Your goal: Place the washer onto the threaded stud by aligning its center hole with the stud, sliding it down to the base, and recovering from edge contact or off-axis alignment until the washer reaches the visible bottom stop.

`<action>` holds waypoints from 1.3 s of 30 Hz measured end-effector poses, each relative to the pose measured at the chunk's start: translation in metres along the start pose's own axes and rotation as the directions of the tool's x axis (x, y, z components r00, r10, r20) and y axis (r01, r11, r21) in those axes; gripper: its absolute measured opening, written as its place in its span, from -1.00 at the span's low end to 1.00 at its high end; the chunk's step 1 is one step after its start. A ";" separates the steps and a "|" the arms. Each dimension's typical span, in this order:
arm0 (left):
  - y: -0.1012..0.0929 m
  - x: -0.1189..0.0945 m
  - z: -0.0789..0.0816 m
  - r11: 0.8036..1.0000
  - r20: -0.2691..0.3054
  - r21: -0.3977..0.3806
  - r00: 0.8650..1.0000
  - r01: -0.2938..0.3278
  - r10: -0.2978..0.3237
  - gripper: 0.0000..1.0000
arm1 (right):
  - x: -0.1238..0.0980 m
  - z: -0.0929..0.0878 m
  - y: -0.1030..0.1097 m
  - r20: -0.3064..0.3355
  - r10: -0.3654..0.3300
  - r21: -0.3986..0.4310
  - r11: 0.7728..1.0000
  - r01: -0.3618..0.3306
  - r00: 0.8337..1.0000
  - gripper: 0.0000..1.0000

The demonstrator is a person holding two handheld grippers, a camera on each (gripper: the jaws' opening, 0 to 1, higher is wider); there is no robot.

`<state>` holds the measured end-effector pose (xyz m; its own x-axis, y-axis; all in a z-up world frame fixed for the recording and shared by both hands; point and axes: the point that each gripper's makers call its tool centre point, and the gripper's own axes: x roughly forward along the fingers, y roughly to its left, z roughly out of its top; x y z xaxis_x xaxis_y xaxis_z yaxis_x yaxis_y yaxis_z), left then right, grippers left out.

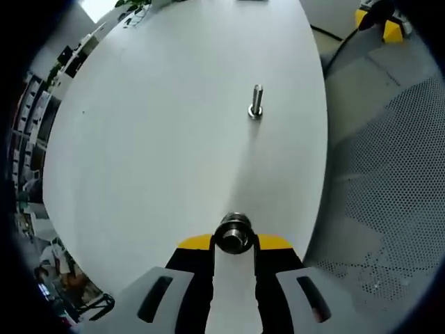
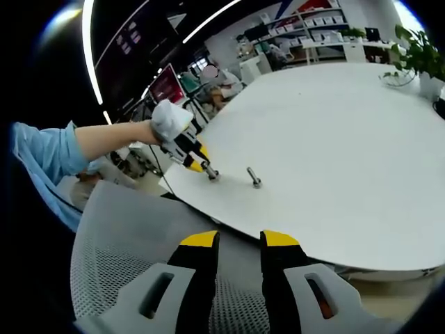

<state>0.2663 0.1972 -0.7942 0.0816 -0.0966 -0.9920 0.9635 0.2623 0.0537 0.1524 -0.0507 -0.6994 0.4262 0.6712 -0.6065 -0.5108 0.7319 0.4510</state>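
Observation:
A metal threaded stud (image 1: 256, 103) stands upright on the white table (image 1: 160, 139), ahead of my left gripper (image 1: 234, 245) and slightly to its right. That gripper is shut on a thick metal washer (image 1: 234, 233), held between its yellow-tipped jaws above the table's near part. In the right gripper view, a gloved hand holds the left gripper (image 2: 206, 167) with the washer (image 2: 211, 174) just left of the stud (image 2: 254, 178), apart from it. My right gripper (image 2: 240, 241) hangs off the table's edge over a chair, jaws slightly apart with nothing between them.
A grey mesh chair (image 2: 139, 236) sits under my right gripper, and its mesh seat (image 1: 389, 181) lies beside the table. A black cable (image 1: 341, 42) and a yellow object (image 1: 391, 29) lie on the floor. A potted plant (image 2: 417, 49) stands at the table's far end.

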 end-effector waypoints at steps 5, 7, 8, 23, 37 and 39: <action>0.000 0.007 -0.001 1.000 -0.009 -0.013 1.000 0.011 -0.011 -0.62 | 0.000 0.000 0.000 -0.001 -0.002 0.002 1.000 0.002 1.000 -0.48; 0.000 0.012 -0.002 1.000 -0.016 -0.024 1.000 0.012 -0.013 -0.62 | 0.000 0.000 -0.001 -0.001 -0.003 0.002 1.000 0.003 1.000 -0.48; 0.000 0.014 -0.002 1.000 -0.018 -0.026 1.000 0.014 -0.014 -0.62 | 0.000 0.000 -0.001 0.001 -0.003 0.003 1.000 0.003 1.000 -0.48; -0.003 0.030 -0.002 0.999 -0.032 -0.040 0.999 0.021 -0.022 -0.62 | 0.000 0.000 -0.001 0.001 -0.001 0.004 1.000 0.001 1.000 -0.48; -0.008 0.029 0.026 0.999 -0.024 -0.010 0.999 0.032 -0.033 -0.62 | 0.000 -0.001 0.000 -0.004 0.001 -0.001 1.000 -0.001 1.000 -0.48; -0.008 0.030 0.032 0.999 -0.020 0.000 0.999 0.033 -0.033 -0.62 | 0.000 -0.001 0.001 -0.004 0.002 -0.001 1.000 -0.002 1.000 -0.48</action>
<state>0.2689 0.1615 -0.8203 0.0449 -0.0864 -0.9952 0.9657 0.2588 0.0211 0.1516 -0.0504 -0.6993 0.4225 0.6720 -0.6082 -0.5120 0.7307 0.4516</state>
